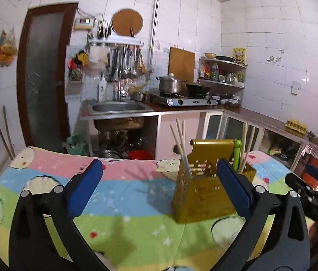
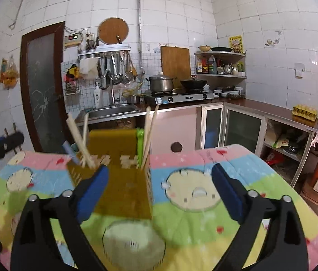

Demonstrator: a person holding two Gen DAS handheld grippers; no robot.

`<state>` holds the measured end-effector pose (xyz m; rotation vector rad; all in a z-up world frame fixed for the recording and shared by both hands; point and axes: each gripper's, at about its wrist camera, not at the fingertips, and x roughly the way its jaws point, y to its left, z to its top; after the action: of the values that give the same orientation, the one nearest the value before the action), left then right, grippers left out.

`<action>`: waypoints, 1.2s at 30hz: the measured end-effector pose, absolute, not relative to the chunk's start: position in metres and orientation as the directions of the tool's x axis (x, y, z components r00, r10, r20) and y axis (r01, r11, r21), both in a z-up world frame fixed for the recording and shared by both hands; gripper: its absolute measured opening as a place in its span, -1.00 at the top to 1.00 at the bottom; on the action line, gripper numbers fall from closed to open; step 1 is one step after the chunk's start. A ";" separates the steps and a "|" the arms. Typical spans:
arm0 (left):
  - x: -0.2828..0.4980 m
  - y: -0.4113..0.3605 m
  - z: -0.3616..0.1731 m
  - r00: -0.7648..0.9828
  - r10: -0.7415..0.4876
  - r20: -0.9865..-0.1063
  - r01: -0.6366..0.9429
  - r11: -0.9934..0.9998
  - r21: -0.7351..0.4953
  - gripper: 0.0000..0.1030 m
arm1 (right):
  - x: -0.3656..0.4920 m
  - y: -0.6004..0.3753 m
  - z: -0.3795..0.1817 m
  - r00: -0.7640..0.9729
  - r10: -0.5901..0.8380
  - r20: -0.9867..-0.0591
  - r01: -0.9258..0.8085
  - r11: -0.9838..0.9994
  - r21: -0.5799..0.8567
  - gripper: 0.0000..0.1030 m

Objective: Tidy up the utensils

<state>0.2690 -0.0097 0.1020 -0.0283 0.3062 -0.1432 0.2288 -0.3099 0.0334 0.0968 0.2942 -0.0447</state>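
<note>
Holder (image 1: 204,194) (gold, upright) stands between both grippers' spread, empty fingers (image 1: 86,189) (image 2: 225,194).

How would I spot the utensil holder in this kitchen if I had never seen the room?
Look at the table covered by the pastel cartoon blanket, in front of the sink counter. The utensil holder is the gold perforated box standing upright on it, with wooden chopsticks and a green utensil sticking out. It is the only object standing on the blanket.
</note>
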 end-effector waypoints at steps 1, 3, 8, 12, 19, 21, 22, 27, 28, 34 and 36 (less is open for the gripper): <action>0.260 -0.010 0.099 0.946 -0.138 -0.293 0.133 0.990 -0.037 -0.90 | 0.218 -0.307 0.027 0.957 -0.031 -0.288 0.061 0.994 0.093 -0.86; 0.240 -0.010 0.088 0.947 -0.133 -0.293 0.129 0.991 -0.032 -0.90 | 0.199 -0.301 0.015 0.955 -0.015 -0.296 0.051 0.992 0.114 -0.89; 0.205 -0.009 0.054 0.944 -0.117 -0.309 0.110 0.993 -0.041 -0.90 | 0.169 -0.285 -0.005 0.958 -0.007 -0.285 0.031 0.996 0.082 -0.91; 0.178 -0.009 0.031 0.958 -0.100 -0.267 0.100 0.995 -0.014 -0.90 | 0.156 -0.278 -0.016 0.960 -0.026 -0.278 0.043 0.998 0.055 -0.91; 0.173 -0.013 0.017 0.968 -0.082 -0.239 0.088 0.996 0.015 -0.90 | 0.142 -0.277 -0.024 0.973 -0.032 -0.229 0.046 0.998 0.053 -0.91; 0.172 -0.009 0.017 0.970 -0.086 -0.226 0.088 0.996 0.000 -0.90 | 0.141 -0.277 -0.025 0.974 -0.031 -0.225 0.045 0.997 0.058 -0.91; 0.171 -0.009 0.017 0.971 -0.086 -0.223 0.088 0.996 -0.004 -0.90 | 0.141 -0.276 -0.026 0.973 -0.030 -0.227 0.044 0.997 0.056 -0.91; 0.172 -0.007 0.017 0.972 -0.089 -0.219 0.088 0.996 -0.013 -0.90 | 0.140 -0.276 -0.025 0.974 -0.049 -0.219 0.060 0.997 0.047 -0.91; 0.171 -0.008 0.017 0.972 -0.088 -0.218 0.087 0.996 -0.012 -0.90 | 0.138 -0.276 -0.025 0.975 -0.051 -0.214 0.062 0.997 0.046 -0.91; 0.168 -0.012 0.016 0.973 -0.099 -0.209 0.102 0.995 0.002 -0.90 | 0.137 -0.275 -0.026 0.976 -0.057 -0.212 0.067 0.997 0.041 -0.91; 0.167 -0.014 0.015 0.973 -0.099 -0.208 0.103 0.995 0.010 -0.90 | 0.136 -0.276 -0.026 0.975 -0.058 -0.215 0.069 0.997 0.044 -0.91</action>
<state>0.1673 -0.0143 0.0155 0.0205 0.2085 -0.1021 0.1358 -0.2762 -0.0257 0.0509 0.2155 -0.0645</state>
